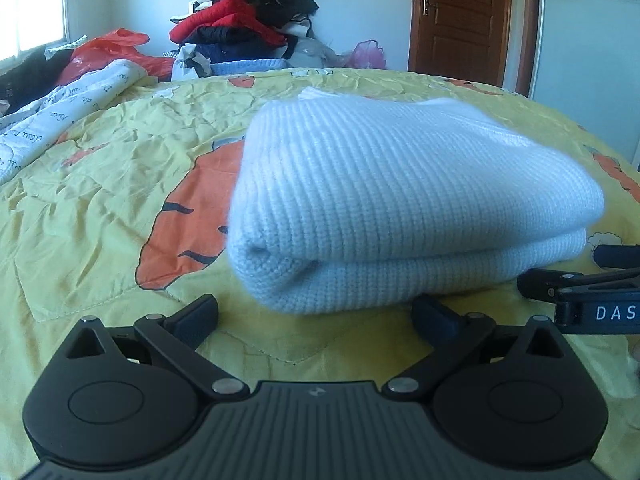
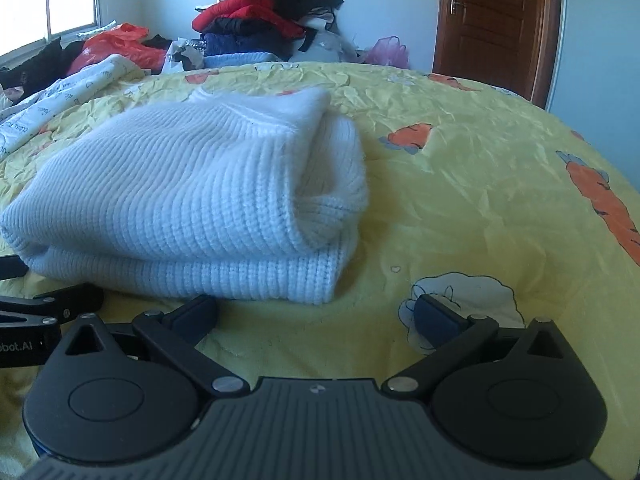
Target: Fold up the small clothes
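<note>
A white ribbed knit sweater lies folded in a thick stack on the yellow bedspread. My left gripper is open and empty, just in front of the sweater's near left edge. The sweater sits left of centre in the right wrist view. My right gripper is open and empty, low over the bedspread near the sweater's front right corner. Each gripper shows at the side of the other's view: the right one and the left one.
A heap of red, black and blue clothes is piled at the far edge of the bed. A white printed cloth and an orange plastic bag lie at the far left. A brown door stands behind on the right.
</note>
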